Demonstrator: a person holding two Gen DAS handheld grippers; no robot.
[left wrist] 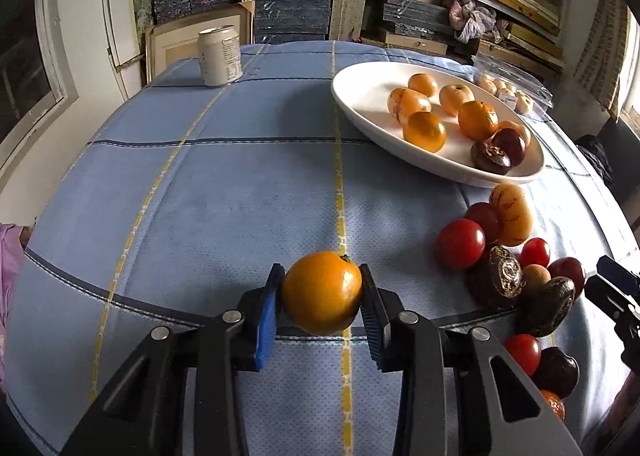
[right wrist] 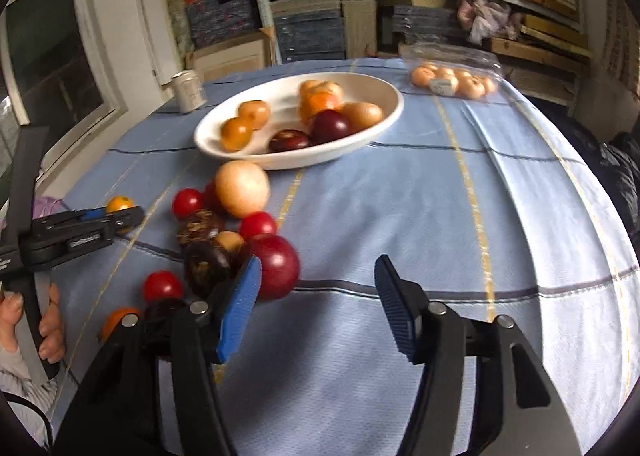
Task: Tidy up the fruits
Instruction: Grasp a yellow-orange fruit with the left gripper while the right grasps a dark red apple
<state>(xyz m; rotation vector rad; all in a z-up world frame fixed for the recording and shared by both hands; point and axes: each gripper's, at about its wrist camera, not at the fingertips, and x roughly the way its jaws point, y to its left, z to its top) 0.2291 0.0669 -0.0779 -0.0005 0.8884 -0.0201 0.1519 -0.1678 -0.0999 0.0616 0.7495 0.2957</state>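
Round smooth orange fruit point(left wrist: 321, 292) sits clamped at its widest sides in the left gripper point(left wrist: 322, 296), low over the blue checked tablecloth point(left wrist: 224, 191); probably light, slippery, bruisable. Right gripper point(right wrist: 316, 304) gapes, holding nothing.

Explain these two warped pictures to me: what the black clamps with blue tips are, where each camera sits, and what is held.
No robot here: a person holds a two-finger clamp in each hand, with a wide-angle camera on each looking along its fingers. The left wrist view shows the left gripper shut on an orange fruit. The right wrist view shows the right gripper open and holding nothing, beside a pile of loose fruit. On the blue tablecloth stand a white plate holding fruit, a can and a clear pack of fruit.
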